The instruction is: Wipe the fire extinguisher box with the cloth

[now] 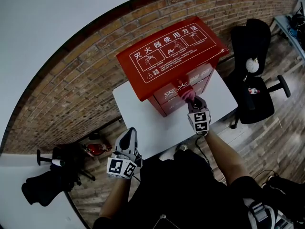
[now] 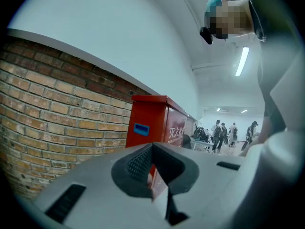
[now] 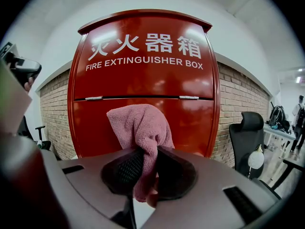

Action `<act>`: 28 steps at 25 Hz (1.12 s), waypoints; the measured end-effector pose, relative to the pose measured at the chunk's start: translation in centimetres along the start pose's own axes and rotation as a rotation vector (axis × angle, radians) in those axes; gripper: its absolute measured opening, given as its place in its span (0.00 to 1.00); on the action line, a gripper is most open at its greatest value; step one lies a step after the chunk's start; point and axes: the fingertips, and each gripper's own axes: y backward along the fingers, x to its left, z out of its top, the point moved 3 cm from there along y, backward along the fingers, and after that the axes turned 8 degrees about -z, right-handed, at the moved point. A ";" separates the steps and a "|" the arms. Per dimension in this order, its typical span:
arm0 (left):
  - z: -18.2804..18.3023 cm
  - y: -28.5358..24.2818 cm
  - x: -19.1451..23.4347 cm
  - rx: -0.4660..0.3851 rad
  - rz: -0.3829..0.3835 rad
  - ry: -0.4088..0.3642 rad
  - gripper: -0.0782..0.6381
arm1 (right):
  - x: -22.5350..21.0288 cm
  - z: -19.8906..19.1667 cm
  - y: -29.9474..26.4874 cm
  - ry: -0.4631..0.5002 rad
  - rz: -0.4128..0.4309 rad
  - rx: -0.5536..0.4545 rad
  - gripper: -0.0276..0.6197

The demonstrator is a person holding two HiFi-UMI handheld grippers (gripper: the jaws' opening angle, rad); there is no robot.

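Note:
The red fire extinguisher box (image 1: 171, 56) stands on a white table (image 1: 138, 113) against a brick wall. Its front, with white lettering, fills the right gripper view (image 3: 143, 75). My right gripper (image 1: 194, 103) is shut on a pink cloth (image 1: 187, 93), which it holds up against the lower front of the box. In the right gripper view the cloth (image 3: 140, 125) bunches out above the closed jaws (image 3: 147, 168). My left gripper (image 1: 127, 135) hovers over the table's near left edge, away from the box, shut and holding nothing (image 2: 152, 168). It sees the side of the box (image 2: 150, 120).
A black office chair (image 1: 252, 70) stands right of the table, on the wooden floor. Black gear (image 1: 52, 175) and a red object (image 1: 97, 149) lie on the floor to the left. Several people (image 2: 224, 132) stand far off in the room.

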 end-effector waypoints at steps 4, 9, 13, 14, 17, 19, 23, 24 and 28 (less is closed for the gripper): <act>-0.1 0.0 0.0 0.002 0.002 0.001 0.18 | -0.9 -0.1 -0.2 -0.006 -0.020 0.002 0.15; -0.1 0.1 0.1 0.000 0.005 0.000 0.18 | -1.8 -0.1 -0.3 -0.008 -0.041 0.002 0.15; -0.2 0.0 0.0 0.001 0.006 0.000 0.18 | -2.5 -0.2 -0.5 -0.014 -0.055 0.002 0.15; -0.2 0.0 0.0 0.001 0.006 0.000 0.18 | -2.7 -0.2 -0.6 -0.015 -0.060 0.003 0.15; -0.2 0.0 0.1 0.000 0.007 -0.001 0.18 | -3.3 -0.2 -0.7 -0.022 -0.072 0.004 0.15; -0.2 0.0 0.1 0.000 0.008 -0.002 0.18 | -3.8 -0.2 -0.8 -0.027 -0.082 0.004 0.15; -0.2 -0.1 0.1 0.001 0.010 -0.002 0.18 | -4.7 -0.1 -1.0 -0.038 -0.100 0.002 0.15; -0.2 -0.1 0.1 0.002 0.010 -0.003 0.18 | -5.0 -0.2 -1.0 -0.039 -0.106 0.003 0.15; -0.2 -0.1 0.1 0.004 0.012 -0.005 0.18 | -6.0 -0.2 -1.2 -0.045 -0.128 0.006 0.15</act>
